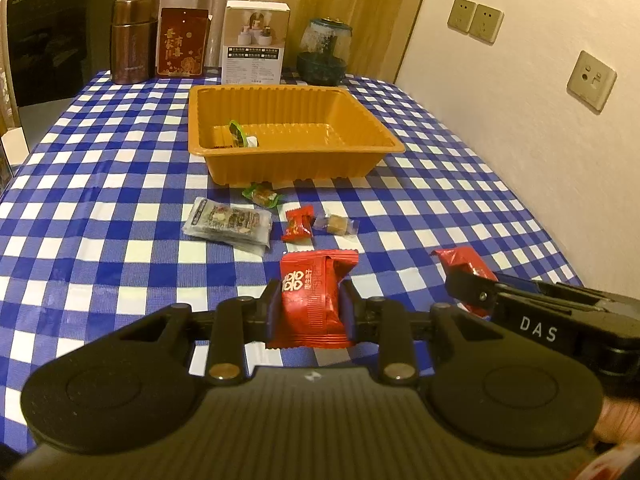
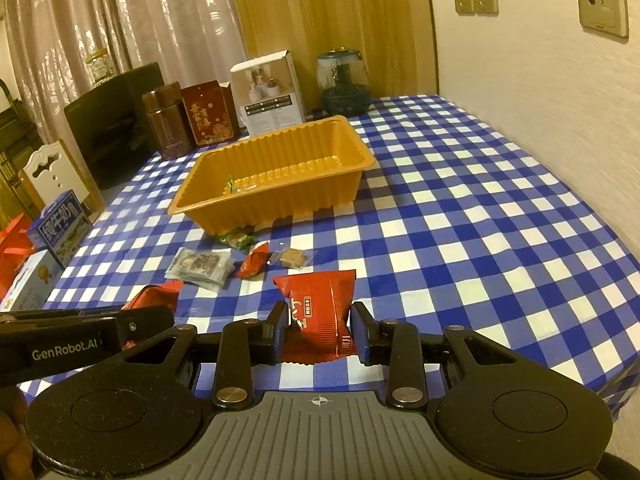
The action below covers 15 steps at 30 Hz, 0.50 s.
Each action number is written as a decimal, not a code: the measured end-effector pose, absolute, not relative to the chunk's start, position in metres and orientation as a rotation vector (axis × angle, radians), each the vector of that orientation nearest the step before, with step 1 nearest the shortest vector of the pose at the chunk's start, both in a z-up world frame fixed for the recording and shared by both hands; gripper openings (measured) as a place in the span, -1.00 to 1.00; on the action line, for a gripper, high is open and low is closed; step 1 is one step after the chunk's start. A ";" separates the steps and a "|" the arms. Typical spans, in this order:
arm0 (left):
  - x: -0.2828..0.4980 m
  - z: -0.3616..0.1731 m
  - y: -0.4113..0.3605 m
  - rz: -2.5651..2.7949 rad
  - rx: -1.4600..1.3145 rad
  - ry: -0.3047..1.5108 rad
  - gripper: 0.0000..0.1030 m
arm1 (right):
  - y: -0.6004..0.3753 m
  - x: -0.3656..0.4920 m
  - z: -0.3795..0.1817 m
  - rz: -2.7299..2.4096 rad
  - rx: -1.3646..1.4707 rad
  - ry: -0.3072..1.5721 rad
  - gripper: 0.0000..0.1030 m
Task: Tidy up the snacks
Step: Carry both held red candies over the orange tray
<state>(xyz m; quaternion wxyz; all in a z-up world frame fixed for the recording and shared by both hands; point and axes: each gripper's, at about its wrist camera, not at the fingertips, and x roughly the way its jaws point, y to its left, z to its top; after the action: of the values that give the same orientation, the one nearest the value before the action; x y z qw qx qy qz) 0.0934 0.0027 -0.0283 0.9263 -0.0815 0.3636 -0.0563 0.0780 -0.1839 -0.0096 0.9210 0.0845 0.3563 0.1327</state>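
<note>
left tool [image 1: 311,304] pinching crinkly red packet [image 1: 316,280], ribbed orange tray [image 1: 296,168]

A: What's on the checked cloth?

B: An orange tray [image 1: 296,160] with ribbed walls, with a green-wrapped sweet [image 1: 239,135] inside at its left. In front lie a green sweet [image 1: 262,195], a clear stack of packets [image 1: 228,222], a small red sweet [image 1: 298,224] and a brownish one [image 1: 336,224], perhaps toffee.

A: And the red packets?

B: Two: one [image 1: 314,300] and another [image 2: 320,316], each raised and clamped.
</note>
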 end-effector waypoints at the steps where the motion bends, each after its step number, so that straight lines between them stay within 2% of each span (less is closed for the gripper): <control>1: 0.095 -0.027 0.003 -0.116 -0.172 0.742 -0.47 | -0.184 0.079 -0.009 0.273 0.174 0.730 -0.34; 15: 0.178 0.005 0.028 -0.120 -0.207 0.650 -0.47 | -0.168 0.155 0.013 0.322 0.143 0.639 -0.34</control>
<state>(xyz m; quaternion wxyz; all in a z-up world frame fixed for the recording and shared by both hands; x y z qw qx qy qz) 0.1783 0.0282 0.0049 0.9406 -0.1015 0.3185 -0.0588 0.1552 -0.1680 0.0131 0.9342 0.0697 0.3126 0.1572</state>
